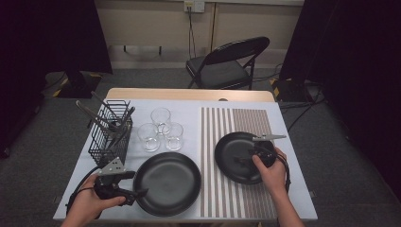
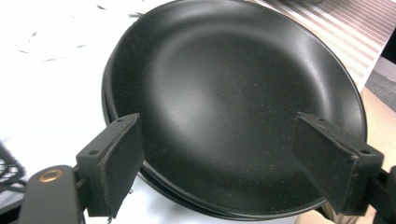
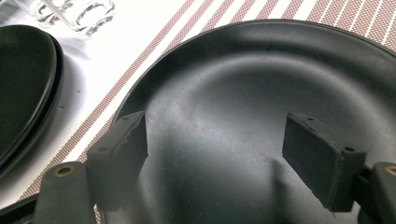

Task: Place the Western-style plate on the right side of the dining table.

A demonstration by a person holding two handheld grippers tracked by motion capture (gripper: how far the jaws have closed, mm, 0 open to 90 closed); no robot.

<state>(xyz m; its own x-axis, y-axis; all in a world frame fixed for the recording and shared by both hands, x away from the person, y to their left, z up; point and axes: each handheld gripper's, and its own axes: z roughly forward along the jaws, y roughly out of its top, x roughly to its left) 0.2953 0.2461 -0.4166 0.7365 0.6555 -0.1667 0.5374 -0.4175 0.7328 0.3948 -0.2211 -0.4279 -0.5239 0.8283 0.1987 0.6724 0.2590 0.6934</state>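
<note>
A single black plate (image 1: pixel 231 149) (image 3: pixel 280 65) lies on a striped placemat (image 1: pixel 236 120) (image 3: pixel 140 63) at the right. My right gripper (image 1: pixel 243 159) (image 3: pixel 215 121) hovers low over the plate's near part, open, nothing between its jaws. A stack of two black plates (image 1: pixel 170 182) (image 2: pixel 224 70) sits on the white table (image 1: pixel 189 106) at the front left. My left gripper (image 1: pixel 138 183) (image 2: pixel 217 123) is at the stack's left rim, open, its jaws spread across the top plate without closing on it.
Three clear glasses (image 1: pixel 161 128) (image 3: pixel 74 11) stand behind the stack. A black wire basket (image 1: pixel 109 137) with utensils is at the far left. A folding chair (image 1: pixel 227 64) stands beyond the table. The stack (image 3: pixel 23 84) shows left of the single plate.
</note>
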